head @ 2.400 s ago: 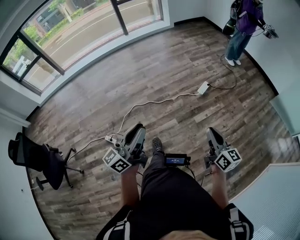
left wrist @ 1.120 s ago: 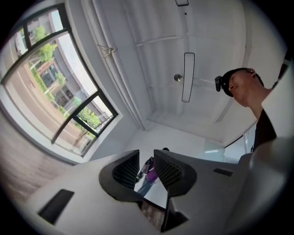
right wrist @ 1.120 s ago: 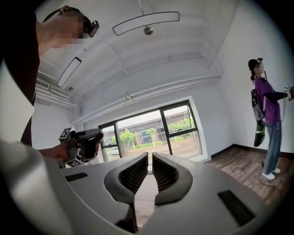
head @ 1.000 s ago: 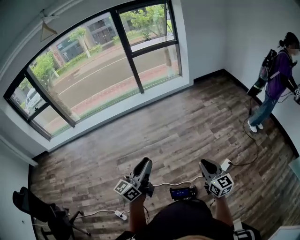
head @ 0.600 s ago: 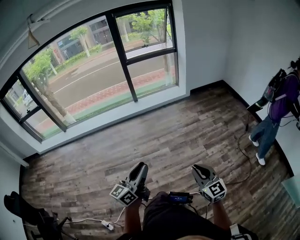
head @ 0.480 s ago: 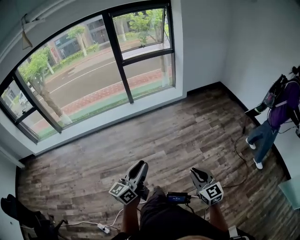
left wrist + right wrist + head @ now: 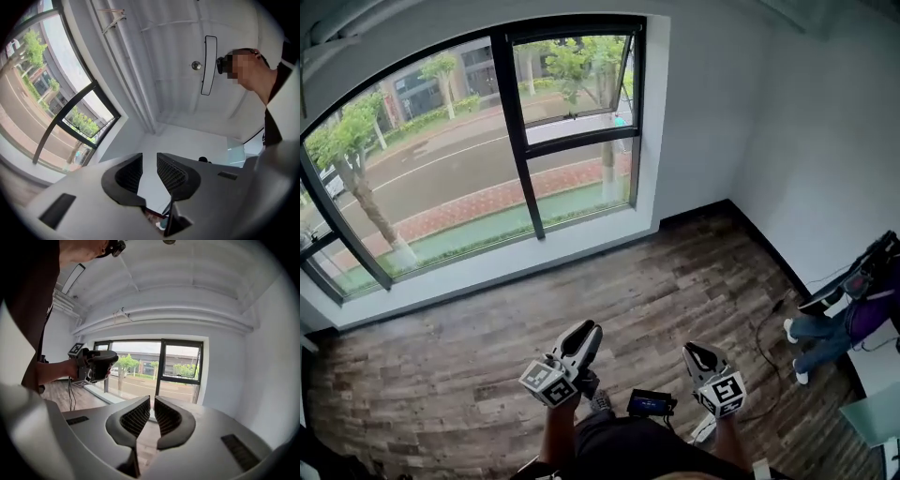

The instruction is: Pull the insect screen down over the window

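Currently held: nothing in either gripper; the task is judged to be at the approach stage, with the screen not yet drawn.
Left gripper [image 7: 586, 330]: grey moulded shell with black cross-hatched pads. The jaws stand moderately apart, and only white wall shows through the gap. It is carried out in front and tipped slightly upward, probably in readiness for a high reach.
Right gripper [image 7: 695, 352]: same build. The jaws are nearly together with a thin slit between them and nothing in it. It is aimed towards the window at about level.
Marker cubes: left cube [image 7: 546, 382] and right cube [image 7: 719, 392], both white with black square patterns, one at the rear of each gripper.
Window [image 7: 487, 159]: large, with a dark metal frame and glass panes divided by upright bars and a crossbar. It is set in the far white wall, well apart from both grippers. The upper right sash appears tilted open, which is likely why a screen is wanted.
Insect screen: not distinguishable in any view. It is judged to be stowed at the top of the frame, since the street shows through the panes unveiled. Whether it has a pull tab cannot be told.
Sill [image 7: 487, 267]: broad, white and smooth.
Floor [image 7: 609, 281]: wood-grain planks in mixed brown and grey, matt.
Bystander [image 7: 825, 328]: by the right wall in a purple top and jeans, off the line to the window.
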The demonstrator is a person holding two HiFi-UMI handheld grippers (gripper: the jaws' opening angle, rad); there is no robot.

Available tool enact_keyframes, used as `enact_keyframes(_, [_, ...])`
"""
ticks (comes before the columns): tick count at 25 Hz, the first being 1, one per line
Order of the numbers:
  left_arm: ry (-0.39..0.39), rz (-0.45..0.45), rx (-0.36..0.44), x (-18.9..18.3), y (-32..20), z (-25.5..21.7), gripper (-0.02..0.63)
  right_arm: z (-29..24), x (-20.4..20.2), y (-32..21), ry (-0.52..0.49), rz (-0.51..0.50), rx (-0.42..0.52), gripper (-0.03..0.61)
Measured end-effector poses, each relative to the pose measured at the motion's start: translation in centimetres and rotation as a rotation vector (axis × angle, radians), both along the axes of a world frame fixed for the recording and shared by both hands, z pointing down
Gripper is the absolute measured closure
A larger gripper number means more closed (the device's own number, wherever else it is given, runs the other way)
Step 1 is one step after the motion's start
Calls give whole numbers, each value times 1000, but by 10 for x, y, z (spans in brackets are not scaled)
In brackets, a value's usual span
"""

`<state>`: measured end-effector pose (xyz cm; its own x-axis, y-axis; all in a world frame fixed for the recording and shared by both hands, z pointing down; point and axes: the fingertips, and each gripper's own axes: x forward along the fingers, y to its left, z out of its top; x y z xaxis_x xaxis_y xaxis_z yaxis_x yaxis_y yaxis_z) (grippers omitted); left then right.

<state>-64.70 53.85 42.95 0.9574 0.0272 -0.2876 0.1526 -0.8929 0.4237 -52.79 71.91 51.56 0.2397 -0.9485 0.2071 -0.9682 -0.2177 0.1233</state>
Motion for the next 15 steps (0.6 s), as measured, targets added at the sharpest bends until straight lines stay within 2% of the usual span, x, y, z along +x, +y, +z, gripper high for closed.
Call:
enact_keyframes(3, [24, -21, 39, 18, -62, -24, 522, -19, 32, -69, 17, -25, 18, 554])
enact_keyframes(7, [-1, -44, 70, 31, -130, -37, 522, -25, 49, -135, -8, -26, 44, 554])
enact_keyframes(11, [-14, -54, 98, 64, -165, -44, 522, -17, 81, -176, -36, -38, 30, 554])
enact_keyframes(15, [-42, -99, 82, 86, -197, -31, 522, 6, 114, -211, -87, -59, 8, 554])
